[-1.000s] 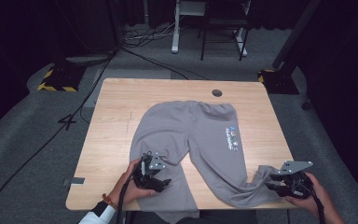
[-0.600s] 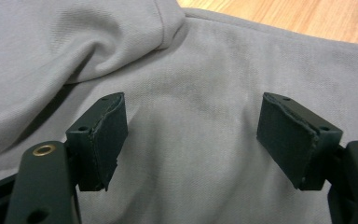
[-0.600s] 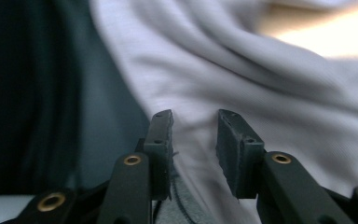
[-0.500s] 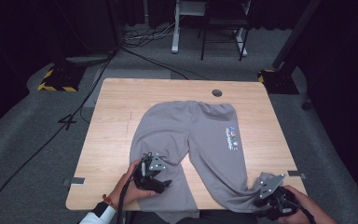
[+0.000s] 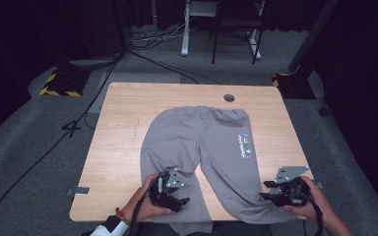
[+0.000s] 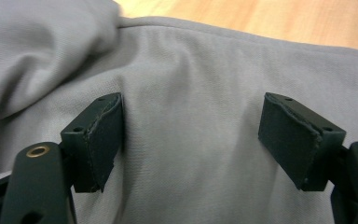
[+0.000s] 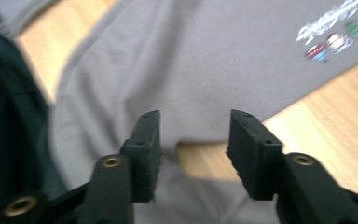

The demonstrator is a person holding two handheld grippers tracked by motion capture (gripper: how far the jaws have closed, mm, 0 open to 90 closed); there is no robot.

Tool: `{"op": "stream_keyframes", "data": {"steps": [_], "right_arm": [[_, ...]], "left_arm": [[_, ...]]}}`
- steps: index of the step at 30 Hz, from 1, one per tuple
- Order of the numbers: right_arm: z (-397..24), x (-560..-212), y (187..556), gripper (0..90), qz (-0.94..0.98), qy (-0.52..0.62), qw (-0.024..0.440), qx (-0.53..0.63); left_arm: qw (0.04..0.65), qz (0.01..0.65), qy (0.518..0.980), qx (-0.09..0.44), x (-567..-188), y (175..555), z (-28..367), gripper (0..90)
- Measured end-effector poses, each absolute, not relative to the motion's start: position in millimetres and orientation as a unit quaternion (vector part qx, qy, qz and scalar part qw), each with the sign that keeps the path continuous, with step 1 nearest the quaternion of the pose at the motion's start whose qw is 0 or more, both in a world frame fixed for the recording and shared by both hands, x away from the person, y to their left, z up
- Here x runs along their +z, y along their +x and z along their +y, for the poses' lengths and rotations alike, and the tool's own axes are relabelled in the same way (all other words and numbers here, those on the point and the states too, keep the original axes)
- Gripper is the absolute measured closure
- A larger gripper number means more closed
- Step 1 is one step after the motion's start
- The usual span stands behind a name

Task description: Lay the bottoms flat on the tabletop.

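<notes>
Grey sweatpants [image 5: 202,142] lie flat on the wooden table [image 5: 123,147], waistband at the far side, legs toward me, a small colourful logo [image 5: 245,145] on the right leg. My left gripper [image 5: 178,197] rests on the left leg near the front edge. Its jaws stand wide apart over smooth grey cloth [image 6: 191,70], pinching nothing. My right gripper [image 5: 268,192] is at the hem end of the right leg. Its jaws have just been opening; in the right gripper view [image 7: 193,144] the cloth edge [image 7: 205,60] and bare wood lie between them, untouched by the pads.
A round cable hole [image 5: 229,98] sits near the table's far edge. A grey tape patch [image 5: 81,191] marks the front left edge. Behind the table are desk legs [image 5: 184,29], a chair and floor cables [image 5: 78,123]; yellow-black marked bases [image 5: 59,86] stand at both sides.
My right gripper has moved left along the front edge onto the end of the right leg, and its jaws stand wider. The left gripper has shifted slightly on the left leg.
</notes>
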State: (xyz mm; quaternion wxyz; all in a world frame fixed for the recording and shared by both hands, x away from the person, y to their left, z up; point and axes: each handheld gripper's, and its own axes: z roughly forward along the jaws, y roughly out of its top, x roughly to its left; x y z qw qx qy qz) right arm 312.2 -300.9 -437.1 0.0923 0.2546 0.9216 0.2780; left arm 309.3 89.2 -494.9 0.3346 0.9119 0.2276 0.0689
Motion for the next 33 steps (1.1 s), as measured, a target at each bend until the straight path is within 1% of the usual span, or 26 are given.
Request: {"op": "stream_keyframes", "data": {"steps": [3,6,7,10,14,17,20,22,24,26,27,29,31,33], "right_arm": [[-292.1,-454.1,329.5,50.2,0.926,0.263,0.076,0.258],[-287.8,-466.1,344.7,51.9,0.927,0.279,0.085,0.234],[-287.8,-469.2,349.4,52.7,0.927,0.286,0.097,0.220],[-295.9,-471.3,362.7,54.3,0.918,0.312,0.100,0.222],[-311.1,-469.9,378.8,53.7,0.905,0.352,0.131,0.201],[-326.3,-469.3,391.2,53.1,0.889,0.386,0.161,0.184],[-335.8,-468.4,401.3,48.7,0.873,0.417,0.193,0.162],[-336.3,-466.2,401.6,48.3,0.869,0.417,0.204,0.171],[-328.4,-460.6,396.2,47.0,0.874,0.396,0.196,0.205],[-313.3,-456.4,387.0,46.1,0.891,0.350,0.195,0.212],[-307.9,-455.0,383.3,46.0,0.896,0.335,0.190,0.220],[-293.5,-453.6,370.6,46.0,0.910,0.286,0.165,0.251],[-278.9,-457.0,359.8,45.4,0.923,0.247,0.147,0.255],[-264.1,-463.6,351.4,45.4,0.933,0.218,0.128,0.255]], "left_arm": [[0.332,0.212,0.917,0.064,-494.4,305.7,84.7,22.8],[0.334,0.204,0.918,0.059,-494.5,303.3,81.9,22.7],[0.336,0.201,0.919,0.057,-494.7,301.9,80.7,22.7],[0.340,0.183,0.921,0.046,-494.7,298.1,76.4,22.7],[0.340,0.156,0.927,0.026,-493.5,290.7,69.7,23.2],[0.338,0.134,0.931,0.005,-492.0,284.9,67.8,26.0],[0.341,0.132,0.931,-0.012,-490.4,281.7,69.7,27.2],[0.347,0.142,0.927,0.008,-487.2,281.8,74.4,27.6],[0.357,0.159,0.920,0.023,-484.4,284.1,79.6,24.7],[0.372,0.195,0.906,0.044,-480.9,290.3,88.5,23.6],[0.375,0.212,0.900,0.060,-480.4,294.3,92.7,23.4],[0.360,0.240,0.895,0.104,-481.8,304.1,100.0,21.9],[0.357,0.261,0.891,0.105,-485.0,314.7,105.3,21.4],[0.349,0.280,0.886,0.120,-489.4,325.1,109.2,20.3]]}}
